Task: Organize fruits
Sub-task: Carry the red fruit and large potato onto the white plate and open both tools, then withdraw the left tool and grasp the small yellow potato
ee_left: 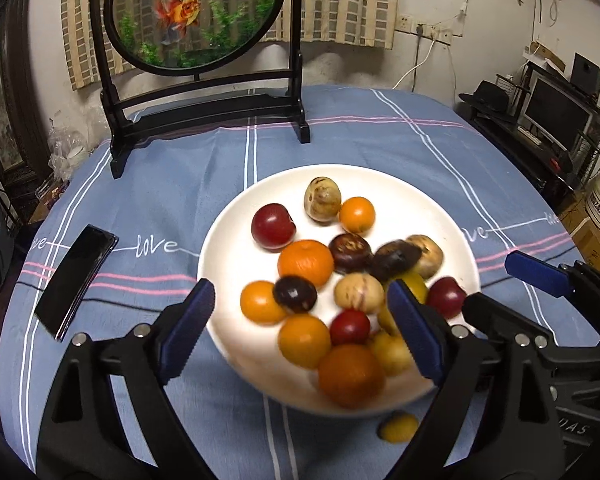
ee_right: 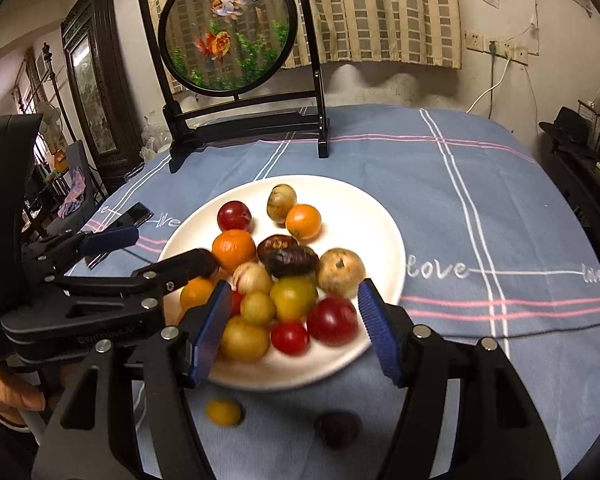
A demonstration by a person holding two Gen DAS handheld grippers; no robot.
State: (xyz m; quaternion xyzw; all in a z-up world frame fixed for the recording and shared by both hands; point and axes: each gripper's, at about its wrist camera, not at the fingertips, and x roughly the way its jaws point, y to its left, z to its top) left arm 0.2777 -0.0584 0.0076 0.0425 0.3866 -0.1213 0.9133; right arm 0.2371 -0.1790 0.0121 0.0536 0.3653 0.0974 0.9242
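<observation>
Round table under a blue tablecloth with white and pink stripes and stitched "love". White plate at centre, heaped with fruits; yellow fruit and dark plum loose on cloth beside it. Left gripper and right gripper both spread wide, empty, over the plate. Behind: framed goldfish screen, curtained window. Black phone to the left.

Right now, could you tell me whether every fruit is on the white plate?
No. A small yellow fruit and a dark purple fruit lie on the blue tablecloth, just off the white plate's near rim.
</observation>
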